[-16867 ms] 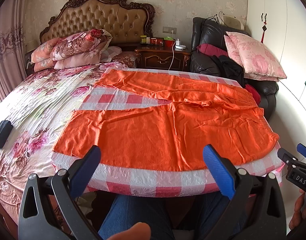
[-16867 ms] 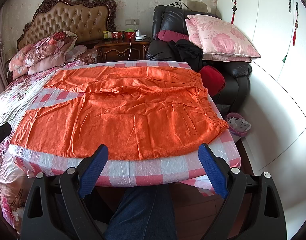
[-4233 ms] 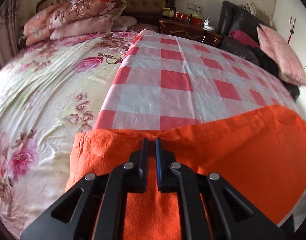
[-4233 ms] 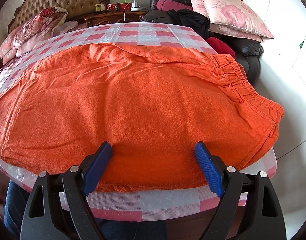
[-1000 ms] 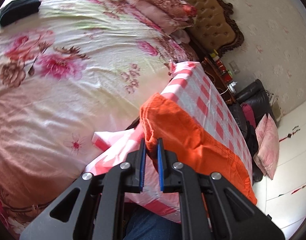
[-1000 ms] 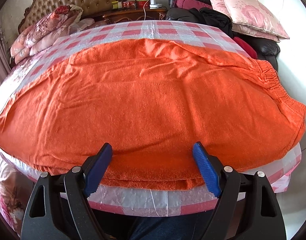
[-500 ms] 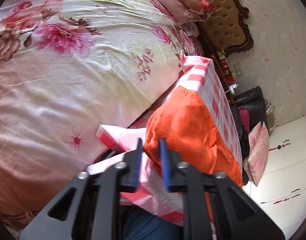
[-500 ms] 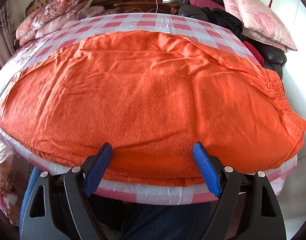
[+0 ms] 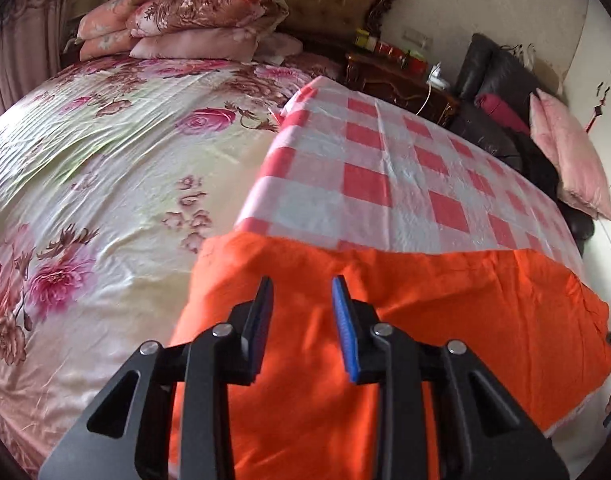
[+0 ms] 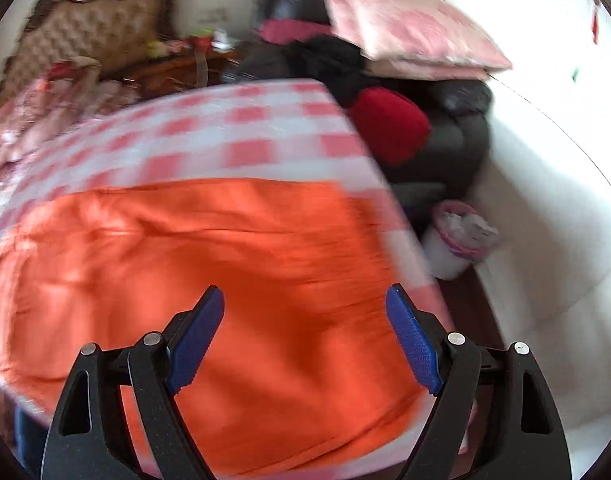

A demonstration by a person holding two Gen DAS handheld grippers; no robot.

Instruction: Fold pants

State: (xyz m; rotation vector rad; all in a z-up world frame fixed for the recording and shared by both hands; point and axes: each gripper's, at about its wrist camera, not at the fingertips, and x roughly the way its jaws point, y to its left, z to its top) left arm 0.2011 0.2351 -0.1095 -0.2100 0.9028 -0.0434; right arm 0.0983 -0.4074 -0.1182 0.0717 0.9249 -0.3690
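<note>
Left wrist view: the left tongs, lately narrowing, are held parted above the orange pants, nothing pinched. Pants are laid folded lengthwise at the counter's six o'clock edge. Right tongs are spread wide. Crosswise folds are judged left.

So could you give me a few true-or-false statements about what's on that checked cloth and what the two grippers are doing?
1. The orange pants lie on a red-and-white checked cloth. True.
2. The right gripper is clamped on the pants. False: it stands wide open, nothing pinched.
3. The left gripper grips a pillow. False: it holds nothing; its jaws, slightly apart, have just been closing.
4. A small bin stands on the floor beside the table. True.
</note>
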